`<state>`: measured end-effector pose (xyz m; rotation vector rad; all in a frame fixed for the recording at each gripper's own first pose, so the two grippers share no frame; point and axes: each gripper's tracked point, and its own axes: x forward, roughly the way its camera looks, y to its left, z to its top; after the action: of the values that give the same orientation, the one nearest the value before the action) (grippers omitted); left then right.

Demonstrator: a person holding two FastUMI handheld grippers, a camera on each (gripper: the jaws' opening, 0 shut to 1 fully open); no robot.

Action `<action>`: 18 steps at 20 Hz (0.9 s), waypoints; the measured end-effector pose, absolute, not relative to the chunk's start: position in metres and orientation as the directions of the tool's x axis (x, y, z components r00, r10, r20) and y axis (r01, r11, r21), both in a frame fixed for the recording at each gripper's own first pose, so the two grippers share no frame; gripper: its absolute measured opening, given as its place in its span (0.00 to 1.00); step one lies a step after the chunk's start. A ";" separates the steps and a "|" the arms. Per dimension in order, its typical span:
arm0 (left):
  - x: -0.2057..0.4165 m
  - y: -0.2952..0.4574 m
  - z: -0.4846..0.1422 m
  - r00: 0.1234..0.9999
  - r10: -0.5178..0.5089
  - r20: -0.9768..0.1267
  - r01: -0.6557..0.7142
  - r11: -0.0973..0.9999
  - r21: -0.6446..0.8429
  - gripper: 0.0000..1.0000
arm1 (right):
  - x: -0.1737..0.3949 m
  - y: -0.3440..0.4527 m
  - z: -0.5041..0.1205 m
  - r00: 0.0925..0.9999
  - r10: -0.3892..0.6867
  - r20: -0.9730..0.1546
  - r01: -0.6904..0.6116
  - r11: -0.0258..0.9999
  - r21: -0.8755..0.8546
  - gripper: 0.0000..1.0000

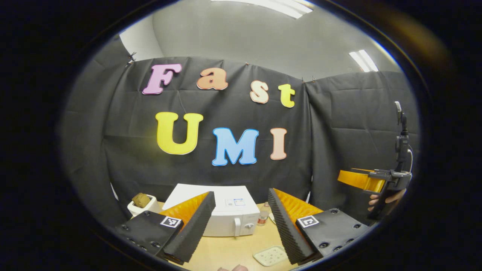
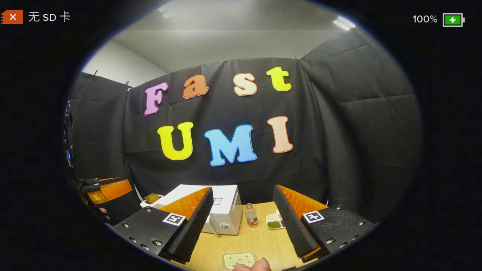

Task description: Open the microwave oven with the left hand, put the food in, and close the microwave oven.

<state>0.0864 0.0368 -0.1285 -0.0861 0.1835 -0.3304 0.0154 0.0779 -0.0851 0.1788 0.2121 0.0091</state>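
Food (image 1: 141,200), a brown lump, sits in a white container (image 1: 145,206) at the far left of the table (image 1: 226,248) in the left gripper view, just beside the left side of the microwave oven (image 1: 229,216). The microwave oven is white, stands at the back of the table against the booth wall, and its door is closed, with a handle (image 1: 237,226) and a knob (image 1: 248,226) on the right part of its front. Right of the oven stands a small bottle (image 1: 264,215). A pale tray (image 1: 271,256) lies flat on the near part of the table.

The left gripper (image 1: 241,229) hangs above the table with its fingers spread wide, holding nothing; the oven shows between them. At the far right of this view, the right gripper (image 1: 361,180) is held up in a hand (image 1: 386,199), well apart from the oven.

In the right gripper view, the right gripper's fingers are also spread wide and empty. A small dish with green contents (image 2: 274,222) sits right of the bottle.
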 end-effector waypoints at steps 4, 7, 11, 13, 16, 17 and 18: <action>0.084 0.037 -0.130 0.929 -0.328 -0.168 0.313 0.943 -0.113 0.93 | 0.016 0.077 -0.085 0.978 0.028 -0.205 0.010 0.983 0.182 0.97; 0.083 0.039 -0.128 0.931 -0.325 -0.167 0.310 0.944 -0.115 0.93 | 0.015 0.079 -0.085 0.979 0.032 -0.201 0.005 0.984 0.181 0.97; 0.080 0.044 -0.128 0.934 -0.318 -0.165 0.302 0.946 -0.114 0.93 | 0.015 0.085 -0.087 0.978 0.041 -0.205 -0.003 0.984 0.180 0.97; 0.079 0.048 -0.129 0.935 -0.313 -0.168 0.297 0.948 -0.114 0.93 | 0.015 0.086 -0.086 0.978 0.044 -0.204 -0.007 0.984 0.180 0.97; 0.077 0.054 -0.130 0.939 -0.299 -0.167 0.281 0.952 -0.123 0.93 | 0.013 0.085 -0.084 0.981 0.041 -0.192 -0.007 0.985 0.174 0.98; 0.075 0.056 -0.132 0.940 -0.294 -0.174 0.276 0.953 -0.124 0.93 | 0.013 0.086 -0.085 0.980 0.042 -0.194 -0.007 0.984 0.178 0.98; 0.074 0.058 -0.134 0.940 -0.289 -0.179 0.269 0.955 -0.127 0.92 | 0.014 0.087 -0.084 0.980 0.047 -0.194 -0.010 0.983 0.184 0.97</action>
<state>0.0738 0.0577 -0.1341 -0.1008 0.1980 -0.2855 0.0136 0.0871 -0.0842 0.1837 0.1992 0.0290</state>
